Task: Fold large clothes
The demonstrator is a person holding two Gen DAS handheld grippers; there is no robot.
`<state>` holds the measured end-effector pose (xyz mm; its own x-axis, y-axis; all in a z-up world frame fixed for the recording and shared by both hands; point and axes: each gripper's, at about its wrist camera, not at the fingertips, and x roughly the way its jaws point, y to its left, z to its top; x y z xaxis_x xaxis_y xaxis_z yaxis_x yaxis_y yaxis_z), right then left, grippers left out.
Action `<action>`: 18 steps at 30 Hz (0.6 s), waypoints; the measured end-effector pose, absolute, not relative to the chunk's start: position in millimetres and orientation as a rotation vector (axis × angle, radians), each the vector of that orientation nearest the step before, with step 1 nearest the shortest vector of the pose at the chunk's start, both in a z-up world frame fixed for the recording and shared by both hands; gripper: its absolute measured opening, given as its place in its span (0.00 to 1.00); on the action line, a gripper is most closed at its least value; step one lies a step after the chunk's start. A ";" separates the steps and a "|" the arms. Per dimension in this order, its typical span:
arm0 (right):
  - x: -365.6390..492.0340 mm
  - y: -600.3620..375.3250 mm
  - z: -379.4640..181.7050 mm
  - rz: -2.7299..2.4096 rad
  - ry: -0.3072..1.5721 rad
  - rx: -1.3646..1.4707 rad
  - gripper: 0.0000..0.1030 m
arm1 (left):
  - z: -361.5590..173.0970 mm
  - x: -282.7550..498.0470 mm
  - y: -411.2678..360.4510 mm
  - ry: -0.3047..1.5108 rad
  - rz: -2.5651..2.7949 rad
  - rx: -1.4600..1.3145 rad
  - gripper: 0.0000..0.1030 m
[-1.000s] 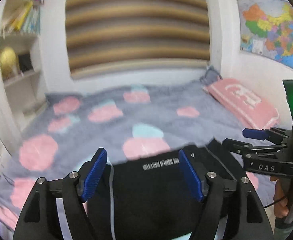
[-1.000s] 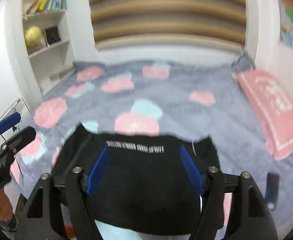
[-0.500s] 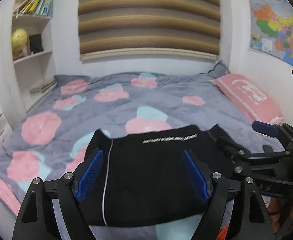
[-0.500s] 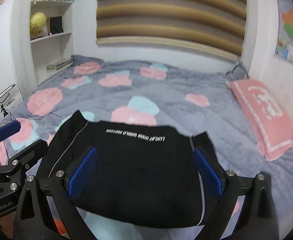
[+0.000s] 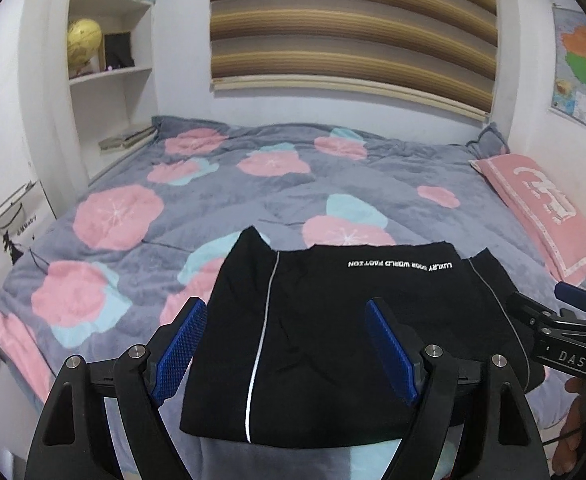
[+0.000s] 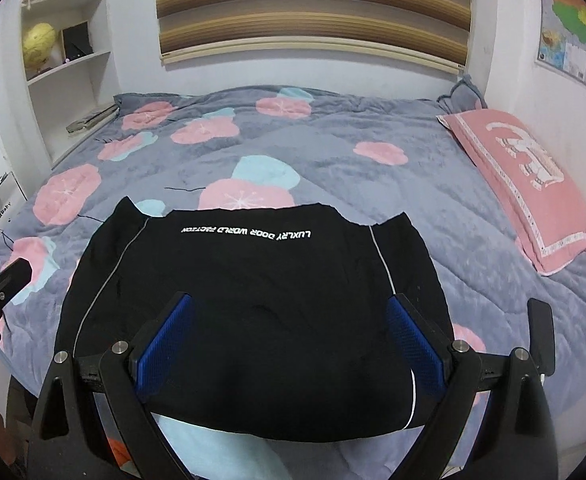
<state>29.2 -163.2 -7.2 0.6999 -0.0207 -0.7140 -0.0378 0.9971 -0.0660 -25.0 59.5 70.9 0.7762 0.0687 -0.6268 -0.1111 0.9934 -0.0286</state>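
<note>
On the flowered grey bedspread (image 5: pixel 253 184) the black garment (image 5: pixel 333 320) lies just ahead of both grippers, long axis crosswise, left gripper (image 5: pixel 289 352) and right gripper (image 6: pixel 289 344) spread wide, holding nothing.

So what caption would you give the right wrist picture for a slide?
Right gripper, jaws wide open, above a folded black garment lying on a flowered bedspread.

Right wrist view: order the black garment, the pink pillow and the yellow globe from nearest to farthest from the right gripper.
1. Black garment: directly under the right gripper, near edge of the bed.
2. Pink pillow: right side of the bed, along the wall.
3. Yellow globe: shelf at far left.
</note>
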 end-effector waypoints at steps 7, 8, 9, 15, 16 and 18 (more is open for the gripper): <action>31.3 -173.4 -12.3 0.004 0.812 -0.065 0.95 | 61.9 -17.1 48.4 0.703 0.081 -0.050 0.80; 31.8 -175.6 -12.7 0.004 0.815 -0.062 0.95 | 61.2 -16.6 46.8 0.706 0.078 -0.048 0.80; 32.0 -177.4 -13.8 0.001 0.817 -0.059 0.95 | 60.5 -16.4 45.0 0.707 0.077 -0.045 0.80; 34.3 -183.9 -18.7 0.003 0.838 -0.045 0.95 | 58.5 -13.8 42.3 0.711 0.084 -0.041 0.80; 34.4 -184.1 -19.3 0.004 0.840 -0.044 0.95 | 58.6 -13.8 41.8 0.708 0.090 -0.037 0.80; 33.9 -183.8 -20.7 0.003 0.844 -0.042 0.95 | 58.7 -14.2 39.7 0.704 0.102 -0.025 0.80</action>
<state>33.9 -183.8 -20.7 0.6646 -0.0141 -0.7471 -0.0195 0.9992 -0.0362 -14.2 39.7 58.7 0.7576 0.0852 -0.6471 -0.1022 0.9947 0.0114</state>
